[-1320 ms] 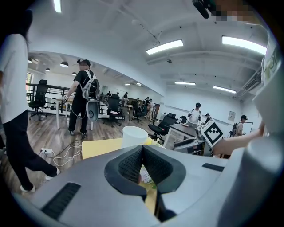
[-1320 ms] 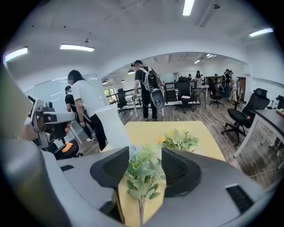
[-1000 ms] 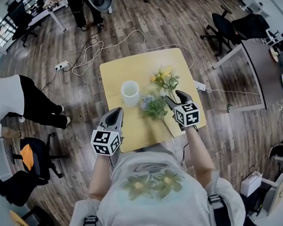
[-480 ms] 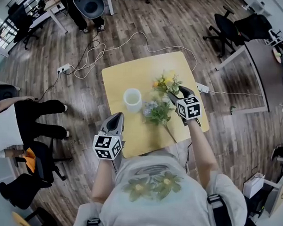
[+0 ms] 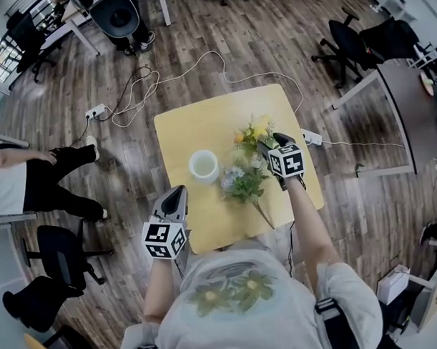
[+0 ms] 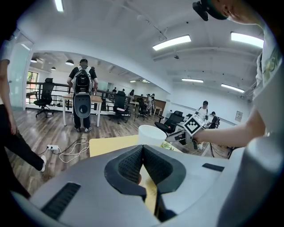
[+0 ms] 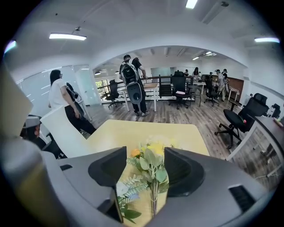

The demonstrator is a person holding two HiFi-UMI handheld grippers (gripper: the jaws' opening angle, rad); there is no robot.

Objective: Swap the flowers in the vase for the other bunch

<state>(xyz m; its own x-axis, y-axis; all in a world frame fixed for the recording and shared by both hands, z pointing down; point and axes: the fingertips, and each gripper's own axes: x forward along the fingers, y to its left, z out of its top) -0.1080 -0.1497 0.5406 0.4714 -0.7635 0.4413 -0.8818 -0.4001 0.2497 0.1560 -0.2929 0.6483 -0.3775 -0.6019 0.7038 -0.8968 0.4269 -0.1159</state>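
Down over the yellow bunch (image 5: pixel 252 130) with the right gripper (image 5: pixel 270 142): jaws wide, just now opened further, straddling the stems without pinching them. Looks like the set-up for a pick: lined up along the stalks, tilted down at the table (image 5: pixel 184 122), ready to close low on the stems rather than crush the blooms.

Parked at the near edge with the left gripper (image 5: pixel 177 191), jaws closed on nothing, pointed towards the vase (image 5: pixel 204 154), probably waiting to steady it. Seemingly empty, that one, and upright to the left of both bunches.

Lying flat just beside the yellow one, nearer the body: the blue bunch (image 5: pixel 237 179), foliage touching or overlapping the yellow stems, so likely to snag or drag along on a lift. No telling which bunch counts as the new one.

Elsewhere: a power strip (image 5: pixel 311 136) just off the table's right edge, cable (image 5: pixel 172 72) looping over the floor beyond, chairs (image 5: pixel 346 40) well apart, somebody's legs (image 5: pixel 57 177) off left. No blocker between bunch and vase.
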